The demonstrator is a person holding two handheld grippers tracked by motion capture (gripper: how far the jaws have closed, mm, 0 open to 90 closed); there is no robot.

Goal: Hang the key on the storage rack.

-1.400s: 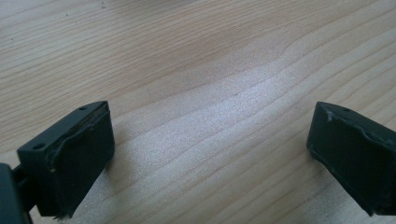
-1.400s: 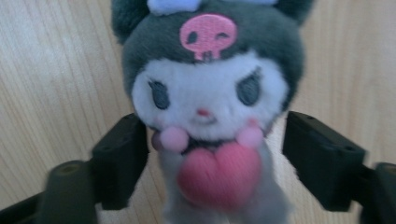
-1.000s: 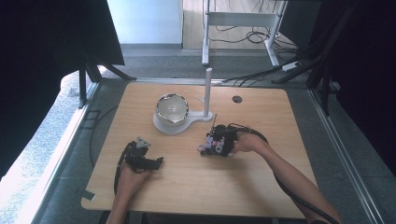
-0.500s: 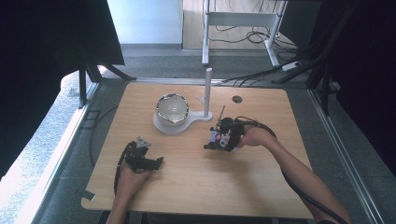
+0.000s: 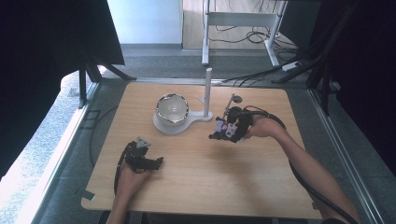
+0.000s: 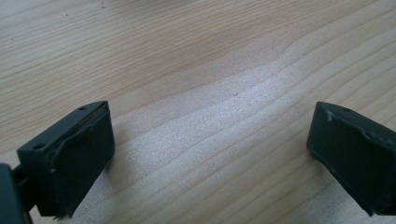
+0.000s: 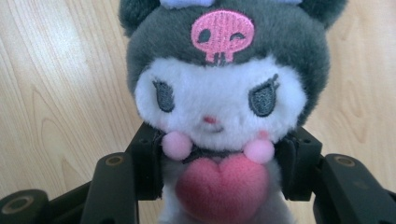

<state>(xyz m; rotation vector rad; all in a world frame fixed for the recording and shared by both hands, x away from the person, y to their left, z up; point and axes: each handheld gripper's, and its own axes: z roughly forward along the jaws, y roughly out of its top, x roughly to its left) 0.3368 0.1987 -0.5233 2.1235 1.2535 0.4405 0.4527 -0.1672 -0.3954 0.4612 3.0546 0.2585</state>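
Right claw [image 5: 219, 133] with plush [image 7: 219, 116], now higher

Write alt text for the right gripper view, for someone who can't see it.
A small plush toy with a white face, a dark grey hood bearing a pink skull patch, and a pink heart at its chest is clamped at the body between the black jaws of the right hand-held gripper. Behind it lies the light wooden table.

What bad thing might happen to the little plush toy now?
The right gripper pinches the plush toy only at its soft body, below the big head, so it might slip or droop out. The white pole and the bowl on its stand are close by, so a swing could bump them.
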